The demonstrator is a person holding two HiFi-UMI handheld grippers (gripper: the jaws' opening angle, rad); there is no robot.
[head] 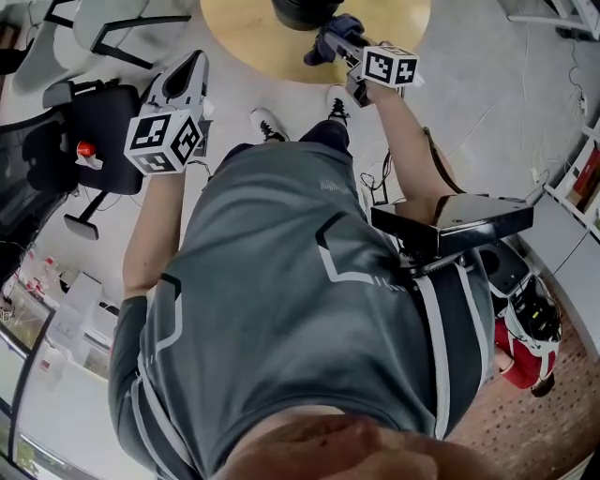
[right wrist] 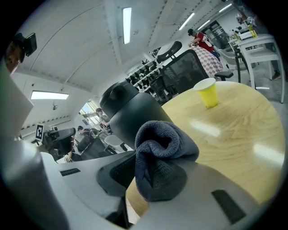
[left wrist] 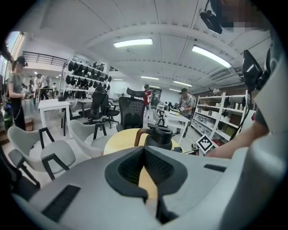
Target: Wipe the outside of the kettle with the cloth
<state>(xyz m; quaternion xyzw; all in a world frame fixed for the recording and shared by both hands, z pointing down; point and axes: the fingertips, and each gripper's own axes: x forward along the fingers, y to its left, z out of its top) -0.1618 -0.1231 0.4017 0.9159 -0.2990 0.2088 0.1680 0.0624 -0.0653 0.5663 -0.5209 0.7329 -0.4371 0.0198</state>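
Note:
A black kettle [left wrist: 157,137] with a brown handle stands on a round yellow table [left wrist: 118,141]; the head view shows only the kettle's [head: 305,11] base at the top edge. My right gripper [right wrist: 157,168] is shut on a bunched dark blue cloth [right wrist: 164,150], held just in front of the kettle's [right wrist: 130,112] side; I cannot tell whether they touch. In the head view, that right gripper [head: 337,42] with the cloth [head: 330,37] reaches over the table [head: 253,42]. My left gripper [left wrist: 144,155] is shut and empty, held back from the table, off its left edge [head: 183,80].
A yellow paper cup [right wrist: 207,92] stands further along the table [right wrist: 234,134]. A black office chair [head: 103,122] is to my left, grey chairs [left wrist: 49,152] and a white table [left wrist: 54,105] beyond. Shelves [left wrist: 220,117] line the right wall. People stand in the background.

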